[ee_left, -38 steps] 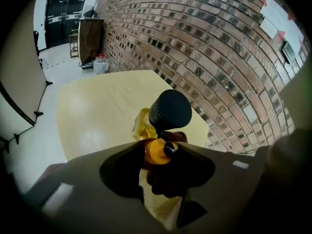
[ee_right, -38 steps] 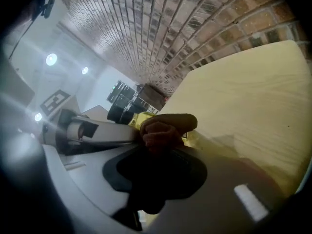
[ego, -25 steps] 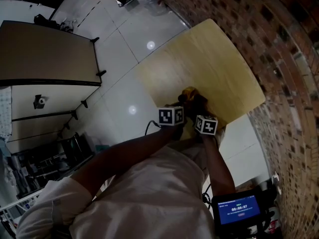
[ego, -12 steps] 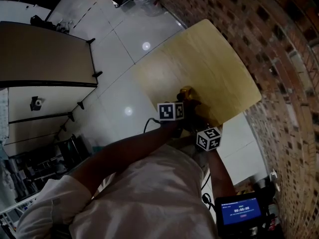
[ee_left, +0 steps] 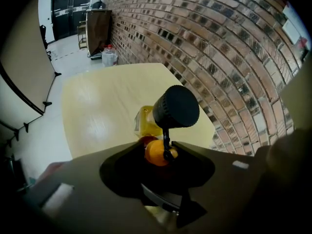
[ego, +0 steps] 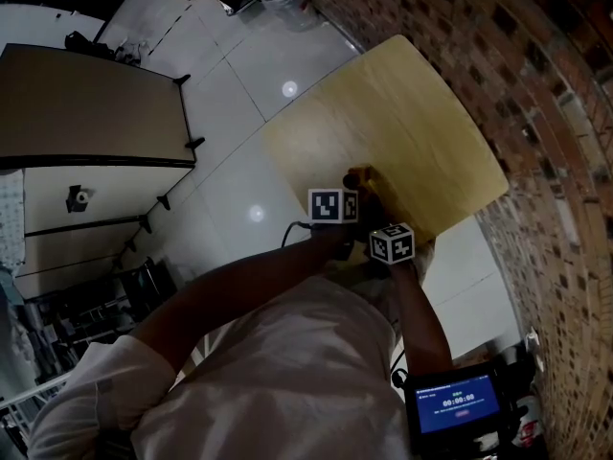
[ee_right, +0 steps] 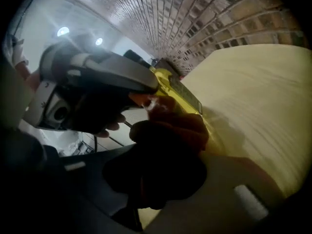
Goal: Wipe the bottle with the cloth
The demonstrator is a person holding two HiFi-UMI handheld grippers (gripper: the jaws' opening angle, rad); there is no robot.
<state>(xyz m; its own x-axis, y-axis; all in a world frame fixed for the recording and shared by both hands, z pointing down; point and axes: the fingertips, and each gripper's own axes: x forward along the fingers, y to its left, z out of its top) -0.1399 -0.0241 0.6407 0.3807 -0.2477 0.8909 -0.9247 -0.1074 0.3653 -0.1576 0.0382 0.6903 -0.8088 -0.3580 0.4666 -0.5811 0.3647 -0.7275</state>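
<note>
Up against the side of the bottle (ee_right: 181,94) is where my right claw (ee_right: 163,156) sits. Its jaws are clamped on a bunched dark-red cloth (ee_right: 170,128), and the cloth is pressed onto the bottle's yellow body just below the top. My left claw (ee_left: 159,146) comes at the bottle from above and is closed round its orange neck (ee_left: 154,156). The black flip cap (ee_left: 175,106) hangs open on its strap right by the neck. The wooden table (ego: 412,113) is under the bottle, with its near edge just beside it.

So my guess is we're mid-wipe: bottle grabbed, cloth on it, rubbing under way. How much is actually clean I honestly can't say, since there's no dirt or streaks to go by. I'd reckon the lower body and the side facing away from the cloth are left.

Hard to see: in the head view the marker cubes (ego: 332,204) and my arms (ego: 249,286) cover nearly all of the bottle, and only a bit of yellow pokes out. The bottle's base is hidden everywhere, so I can't tell if it's standing or lifted a touch. The right gripper view is dark and smeary right where cloth meets bottle.
</note>
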